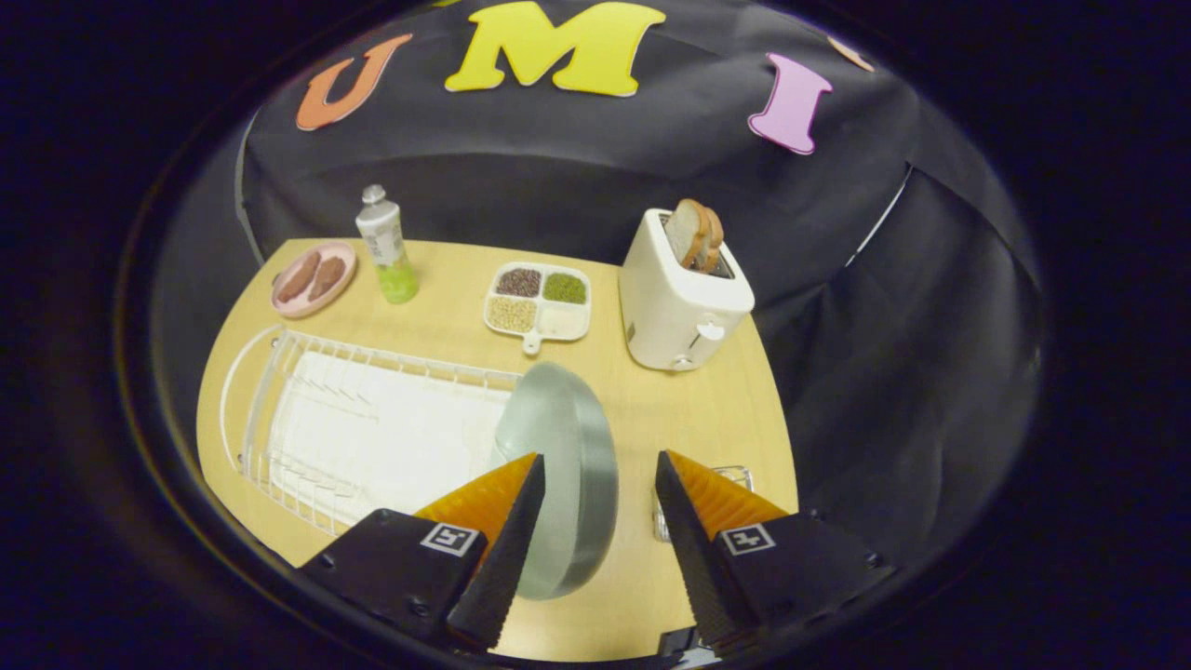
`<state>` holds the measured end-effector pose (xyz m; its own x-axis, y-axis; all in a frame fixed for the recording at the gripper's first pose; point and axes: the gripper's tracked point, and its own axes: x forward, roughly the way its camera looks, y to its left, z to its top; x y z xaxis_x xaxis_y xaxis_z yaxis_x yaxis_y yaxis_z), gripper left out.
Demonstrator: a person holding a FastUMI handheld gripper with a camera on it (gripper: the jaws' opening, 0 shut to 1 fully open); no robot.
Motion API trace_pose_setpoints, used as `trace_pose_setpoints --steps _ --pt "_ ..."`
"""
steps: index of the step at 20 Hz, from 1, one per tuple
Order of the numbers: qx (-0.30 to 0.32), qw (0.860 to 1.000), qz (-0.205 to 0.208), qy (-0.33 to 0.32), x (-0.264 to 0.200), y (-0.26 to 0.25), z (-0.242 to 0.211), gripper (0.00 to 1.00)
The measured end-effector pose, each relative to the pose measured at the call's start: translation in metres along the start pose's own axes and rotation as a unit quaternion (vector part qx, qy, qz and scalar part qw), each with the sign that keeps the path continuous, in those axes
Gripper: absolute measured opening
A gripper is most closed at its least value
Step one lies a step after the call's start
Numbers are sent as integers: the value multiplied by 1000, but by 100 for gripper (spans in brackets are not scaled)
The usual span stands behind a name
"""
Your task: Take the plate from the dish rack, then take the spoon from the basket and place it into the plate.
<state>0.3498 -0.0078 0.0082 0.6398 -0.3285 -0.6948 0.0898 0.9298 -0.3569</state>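
- Gripper view: the gripper (595,484) hangs above the wooden table (670,409) with its 2 fingers spread wide, grasping nothing.
- The grey plate (568,465) stands on edge at the near end of the white wire dish rack (354,428); it lies between the fingers, closer to the left one, and whether that finger touches it I cannot tell.
- The wire basket (735,479) peeks out beside the right finger, mostly hidden; its contents are hidden too.
- Beyond them stand a white toaster (679,298) holding 2 bread slices (698,234), a 4-part snack tray (540,300), a green bottle (386,247) and a pink dish (314,277).
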Motion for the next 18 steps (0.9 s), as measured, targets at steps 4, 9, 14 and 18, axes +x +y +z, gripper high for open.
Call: trace_pose_setpoints --steps 4,9,14,18 --pt "2 998 -38 54 0 7 -1 48" --pt "-40 992 -104 64 -9 10 2 20" --pt "-58 984 -164 25 -27 28 9 14" --pt "-70 975 -209 0 -35 39 10 14"
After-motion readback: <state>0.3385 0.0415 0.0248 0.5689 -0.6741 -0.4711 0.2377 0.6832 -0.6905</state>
